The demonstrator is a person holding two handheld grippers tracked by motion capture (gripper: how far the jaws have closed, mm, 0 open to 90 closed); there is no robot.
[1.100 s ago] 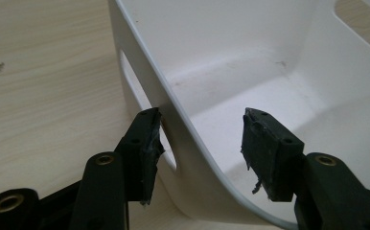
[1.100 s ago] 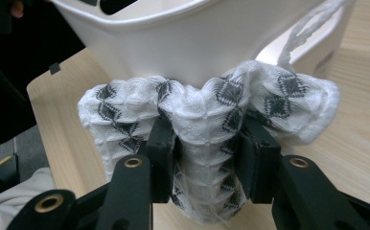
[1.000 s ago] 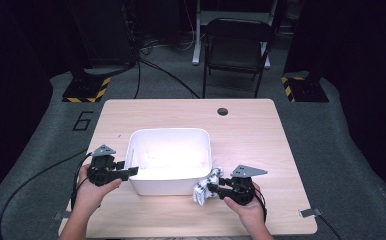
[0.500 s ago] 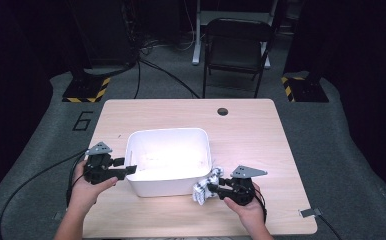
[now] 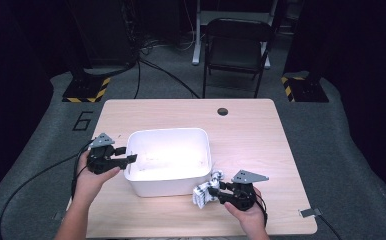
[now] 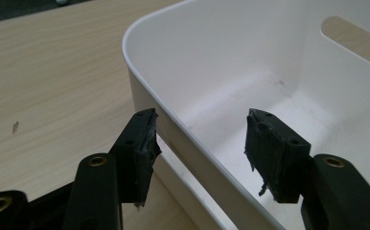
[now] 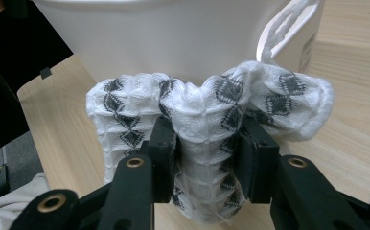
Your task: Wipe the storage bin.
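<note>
The left gripper (image 5: 131, 159) has slid to the white bin's (image 5: 168, 186) left rim, its open jaws now straddling that wall.

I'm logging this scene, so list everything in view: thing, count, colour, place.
Table: one, light wood, centre of the high view.
Bin: one, white, on the table's near half, nothing inside.
Cloth: one, white with a black diamond pattern, bunched at the bin's near right corner.
Hole: one, dark, near the table's far edge.
Chair: one, black, on the floor beyond the table.
Hazard-striped bases: two, yellow and black, on the floor left and right.
Left gripper: one, black, jaws astride the bin's left wall without pressing it.
Right gripper: one, black, clamped on the cloth.
Hands: two, holding the grippers.
</note>
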